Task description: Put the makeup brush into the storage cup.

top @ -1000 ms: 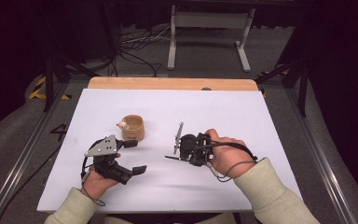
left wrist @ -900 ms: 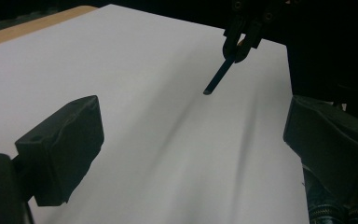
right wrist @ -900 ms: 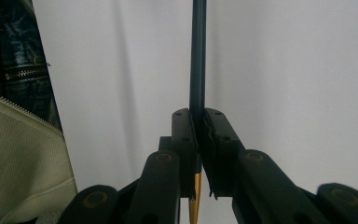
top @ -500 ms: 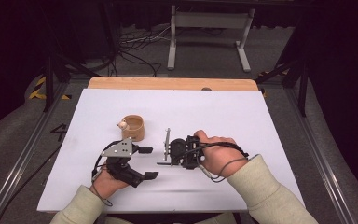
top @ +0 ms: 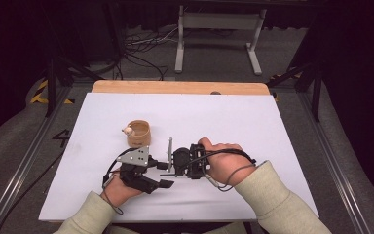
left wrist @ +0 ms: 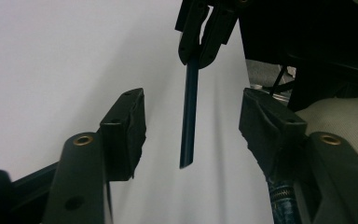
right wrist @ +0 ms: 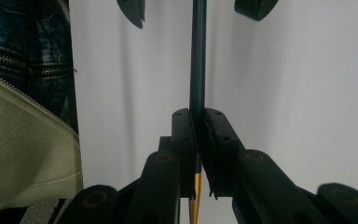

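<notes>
Clamping a dark blue pencil (right wrist: 197,56) between its closed jaws, the right claw (right wrist: 198,135) has the shaft running straight out ahead of it, with a yellow stretch of the pencil showing behind the jaws. In the left gripper view the same pencil (left wrist: 189,116) hangs from the right claw (left wrist: 205,35) into the gap of the left claw (left wrist: 191,126), whose jaws stand wide apart on either side of the shaft, touching nothing. From the high view the two claws meet near the front middle of the white table (top: 253,126), the left claw (top: 163,173) just beside the right claw (top: 171,161), and the pencil (top: 169,153) stands across the right claw's tip. A small wooden cup (top: 138,133) with a pale little object on its rim sits just beyond the left claw, apart from both. Cream sleeves (top: 272,200) come in from the near edge. Beyond the table, cables and a metal stand's legs (top: 216,39) lie on the dark floor.
</notes>
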The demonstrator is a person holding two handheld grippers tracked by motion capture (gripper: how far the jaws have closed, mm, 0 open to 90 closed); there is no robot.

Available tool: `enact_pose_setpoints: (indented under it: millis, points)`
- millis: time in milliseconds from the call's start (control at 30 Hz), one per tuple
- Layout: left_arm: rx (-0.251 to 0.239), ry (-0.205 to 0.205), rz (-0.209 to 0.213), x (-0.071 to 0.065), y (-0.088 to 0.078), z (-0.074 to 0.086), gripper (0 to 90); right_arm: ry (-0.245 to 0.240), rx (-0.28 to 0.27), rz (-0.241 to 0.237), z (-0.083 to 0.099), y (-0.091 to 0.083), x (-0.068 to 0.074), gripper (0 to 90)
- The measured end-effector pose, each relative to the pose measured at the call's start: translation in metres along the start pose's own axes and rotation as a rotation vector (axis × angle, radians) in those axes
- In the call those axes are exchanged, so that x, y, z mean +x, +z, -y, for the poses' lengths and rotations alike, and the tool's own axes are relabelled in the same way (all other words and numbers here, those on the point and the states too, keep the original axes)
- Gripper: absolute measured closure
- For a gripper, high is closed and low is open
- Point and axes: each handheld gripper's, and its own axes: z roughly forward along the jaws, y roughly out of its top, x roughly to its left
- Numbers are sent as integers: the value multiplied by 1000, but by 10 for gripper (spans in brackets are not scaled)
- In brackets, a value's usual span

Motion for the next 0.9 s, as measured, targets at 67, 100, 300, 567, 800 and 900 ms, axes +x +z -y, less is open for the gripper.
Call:
enact_pose_setpoints:
  millis: [67, 100, 300, 567, 800, 900]
  points:
    - [7, 7, 11, 0, 1, -1, 464, -7, -1, -3, -1, 0, 0, 834]
    - [10, 11, 17, 0, 1, -1, 482, -10, -6, -2, -2, 1, 1, 834]
    - [43, 51, 20, -3, 4, -2, 566, -27, -12, -10, -4, 1, 2, 834]
    - [52, 66, 26, -3, 4, -1, 680, -45, -17, -23, -6, 3, 2, 834]
    - [64, 76, 28, -4, 5, 0, 777, -49, -17, -31, -6, 4, 3, 834]
    - [66, 85, 18, -4, 4, 0, 828, -52, -24, -37, -7, 5, 4, 833]
